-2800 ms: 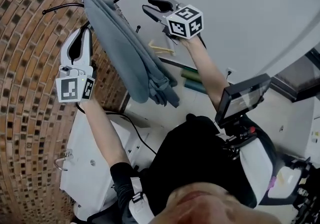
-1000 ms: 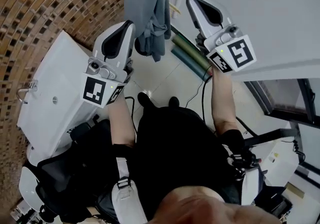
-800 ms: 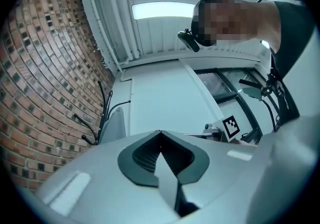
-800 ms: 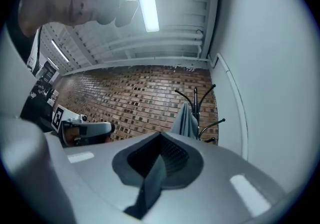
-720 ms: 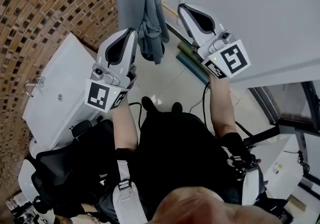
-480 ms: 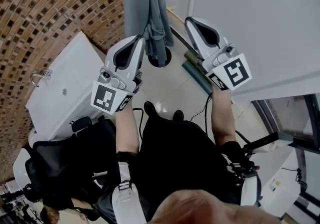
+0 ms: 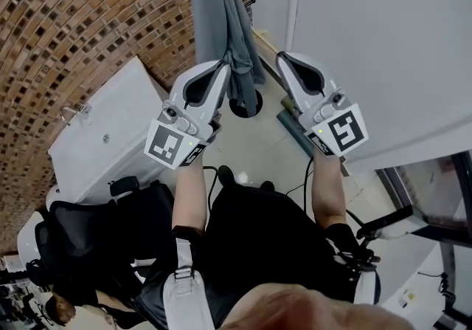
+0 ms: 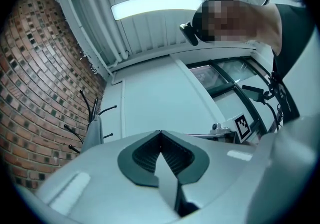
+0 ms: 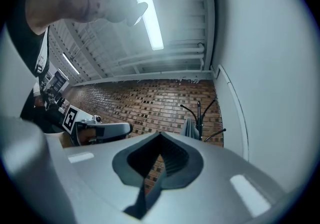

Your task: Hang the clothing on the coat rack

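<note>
A grey garment [image 7: 222, 22] hangs down from the black coat rack, whose round base [image 7: 244, 106] stands on the floor below it. My left gripper [image 7: 224, 66] is just left of the garment's lower end, shut with nothing in it. My right gripper [image 7: 283, 58] is to the garment's right, also shut and empty. In the left gripper view the shut jaws [image 8: 160, 133] point up past the rack and garment [image 8: 94, 134]. The right gripper view shows its shut jaws [image 9: 160, 136] with the draped rack [image 9: 192, 127] farther off.
A brick wall [image 7: 74, 26] curves along the left, with a white cabinet [image 7: 103, 136] against it. A white wall [image 7: 383, 40] fills the right. Green rolls [image 7: 296, 128] lie on the floor by the wall. A black chair [image 7: 88, 229] stands behind the person's left.
Both grippers have drawn back from the rack toward the body and stand close together. The garment stays draped on the rack, and the head view has swung downward.
</note>
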A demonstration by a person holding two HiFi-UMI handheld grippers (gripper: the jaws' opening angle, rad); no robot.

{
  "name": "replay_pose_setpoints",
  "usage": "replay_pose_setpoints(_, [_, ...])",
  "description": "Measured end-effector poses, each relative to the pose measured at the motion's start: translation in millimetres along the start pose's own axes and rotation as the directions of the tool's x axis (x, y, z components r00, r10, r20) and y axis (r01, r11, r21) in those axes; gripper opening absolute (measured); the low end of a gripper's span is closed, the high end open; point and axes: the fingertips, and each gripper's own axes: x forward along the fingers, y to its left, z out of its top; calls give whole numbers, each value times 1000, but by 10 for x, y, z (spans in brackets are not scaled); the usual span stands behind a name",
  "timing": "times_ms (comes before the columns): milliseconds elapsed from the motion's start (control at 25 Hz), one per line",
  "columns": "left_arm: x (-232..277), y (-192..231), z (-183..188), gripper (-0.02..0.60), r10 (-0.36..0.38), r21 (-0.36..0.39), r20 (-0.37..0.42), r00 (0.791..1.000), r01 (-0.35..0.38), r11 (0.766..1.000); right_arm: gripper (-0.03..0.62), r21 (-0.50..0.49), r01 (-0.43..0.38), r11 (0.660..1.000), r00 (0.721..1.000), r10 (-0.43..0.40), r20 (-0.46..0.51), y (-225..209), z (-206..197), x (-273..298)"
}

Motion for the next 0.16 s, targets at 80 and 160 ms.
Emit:
replay_pose_setpoints(80, [69, -75, 11, 3, -14, 8, -2, 1000, 14, 1000, 3, 5, 2, 1000, 1000, -2, 5, -29, 5, -72])
replay_pose_setpoints(160, [124, -152, 11, 3, -25, 12, -5, 1000, 25, 1000, 2, 12, 7, 1000, 1000, -7, 8, -62, 0, -148])
